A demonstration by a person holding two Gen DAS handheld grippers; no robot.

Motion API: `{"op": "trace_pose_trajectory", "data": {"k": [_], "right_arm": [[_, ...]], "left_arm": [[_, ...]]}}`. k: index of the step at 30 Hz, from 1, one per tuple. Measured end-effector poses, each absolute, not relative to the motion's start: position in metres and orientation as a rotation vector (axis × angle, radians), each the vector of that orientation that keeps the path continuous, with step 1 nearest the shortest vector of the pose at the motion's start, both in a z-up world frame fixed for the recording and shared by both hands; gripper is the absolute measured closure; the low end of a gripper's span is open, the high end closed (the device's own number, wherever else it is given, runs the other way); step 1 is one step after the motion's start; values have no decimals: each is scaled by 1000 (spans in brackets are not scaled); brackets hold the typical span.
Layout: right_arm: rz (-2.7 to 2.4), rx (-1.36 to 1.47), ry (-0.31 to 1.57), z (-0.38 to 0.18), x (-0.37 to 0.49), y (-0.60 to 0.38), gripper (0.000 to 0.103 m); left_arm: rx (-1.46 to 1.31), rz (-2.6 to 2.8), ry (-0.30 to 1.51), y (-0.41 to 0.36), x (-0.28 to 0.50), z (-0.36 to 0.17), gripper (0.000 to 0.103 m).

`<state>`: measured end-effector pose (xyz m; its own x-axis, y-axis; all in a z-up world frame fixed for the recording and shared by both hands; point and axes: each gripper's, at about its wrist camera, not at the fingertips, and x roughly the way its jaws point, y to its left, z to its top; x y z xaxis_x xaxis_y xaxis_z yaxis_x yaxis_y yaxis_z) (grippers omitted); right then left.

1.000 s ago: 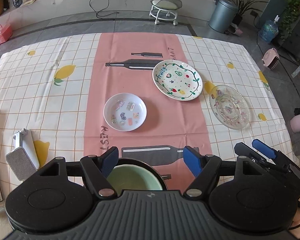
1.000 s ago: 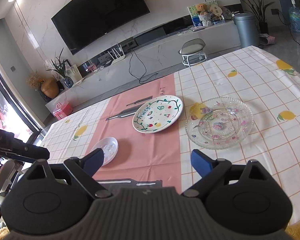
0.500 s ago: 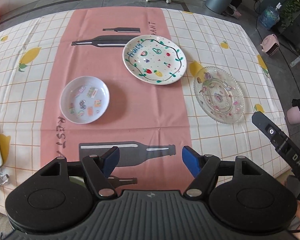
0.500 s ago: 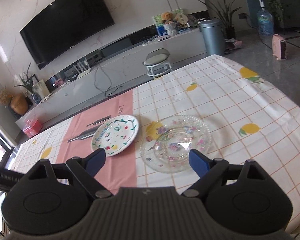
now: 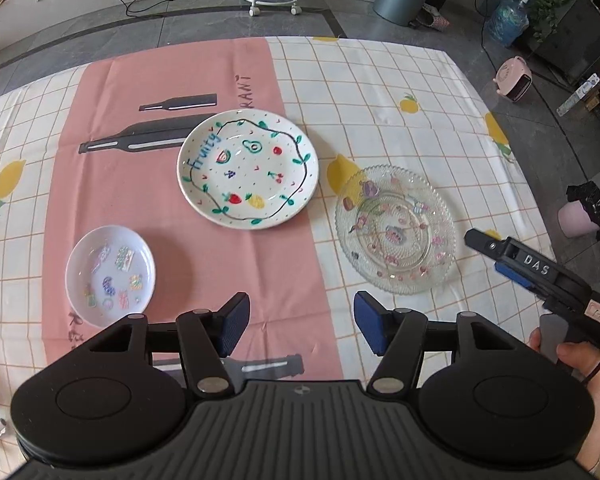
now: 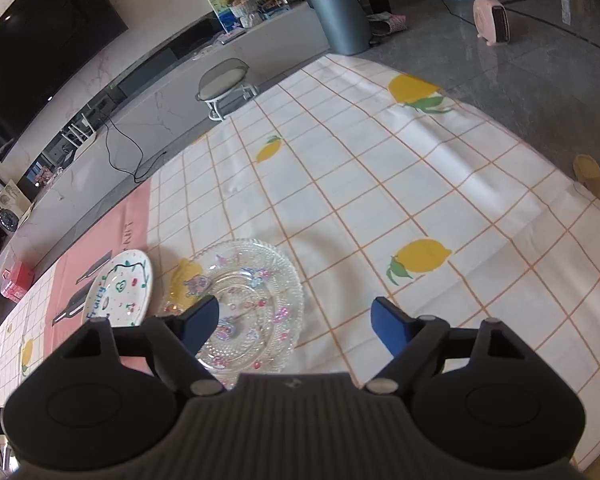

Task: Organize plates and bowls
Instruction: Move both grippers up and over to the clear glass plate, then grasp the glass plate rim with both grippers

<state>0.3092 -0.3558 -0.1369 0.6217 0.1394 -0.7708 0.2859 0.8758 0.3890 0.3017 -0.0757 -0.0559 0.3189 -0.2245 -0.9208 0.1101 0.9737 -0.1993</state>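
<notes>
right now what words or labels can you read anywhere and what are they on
"Fruity": blue lettering on the white fruit plate.
"DAS": white letters on the right gripper, seen from the left wrist view.
"RANT": end of a word on the pink tablecloth strip; the rest does not show.
Pink tag on the right gripper's body: too small to read.
Stickers in the small white dish: no legible text.

A white plate (image 5: 248,168) bears painted fruit, a clear glass plate (image 5: 396,230) pink flowers, and the tablecloth (image 5: 380,92) yellow lemons on orange checks.
</notes>
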Motion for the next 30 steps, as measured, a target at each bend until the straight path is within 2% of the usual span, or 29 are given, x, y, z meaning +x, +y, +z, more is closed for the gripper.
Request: {"op": "trace_pose_trajectory", "data": {"k": [5, 10, 19, 24, 26, 30], "right_arm": [[-41, 559, 996, -156, 326, -358, 24], [-43, 533, 1030, -164, 332, -359, 24], [-33, 510, 966, -166, 332, -360, 31], [-49, 587, 962, -170, 330, -371, 58], [-29, 648, 968, -174, 329, -377, 64], [22, 719, 976, -178, 330, -378, 65]], "left_arm": [[-165, -217, 1279, -86, 315, -75, 32], [-110, -224, 1309, -99, 316, -92, 32], [-261, -190, 1328, -95, 321, -118, 33], [-350, -170, 1353, -83, 326, -133, 37], [-419, -159, 1373, -76, 328, -141, 37], [-552, -166, 1375, -65, 329, -153, 37]]}}
